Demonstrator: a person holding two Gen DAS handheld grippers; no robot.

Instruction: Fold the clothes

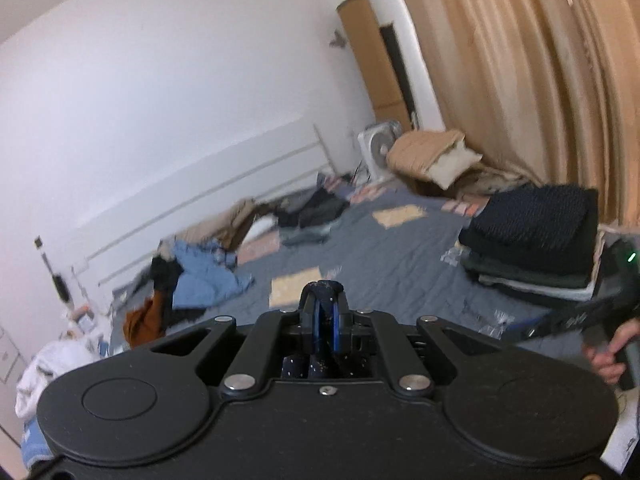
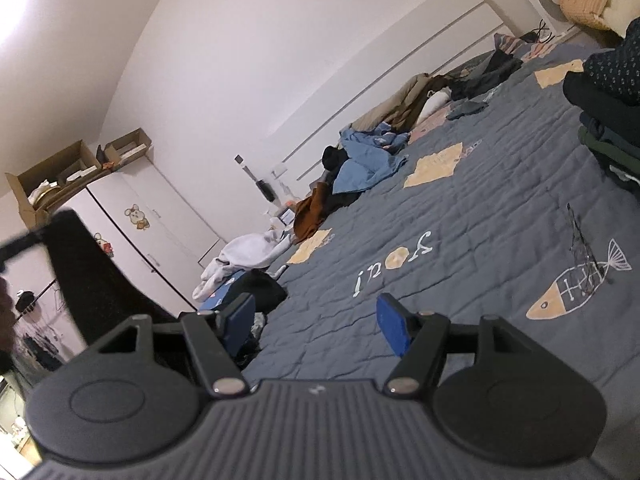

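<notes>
My left gripper is shut on a dark navy speckled garment; the cloth bunches over the fingertips and hangs down behind the jaws. In the right wrist view a black hanging cloth drapes at the left edge. My right gripper stands open above the grey quilt with nothing between its blue pads. A stack of folded dark clothes sits on the right side of the bed. Unfolded clothes, a blue one among them, lie piled along the far side.
A person's hand holds the other gripper's handle at the right edge of the left wrist view. A white fan, beige bedding and tan curtains stand beyond the bed. White cloth lies at the bed's corner near a white wardrobe.
</notes>
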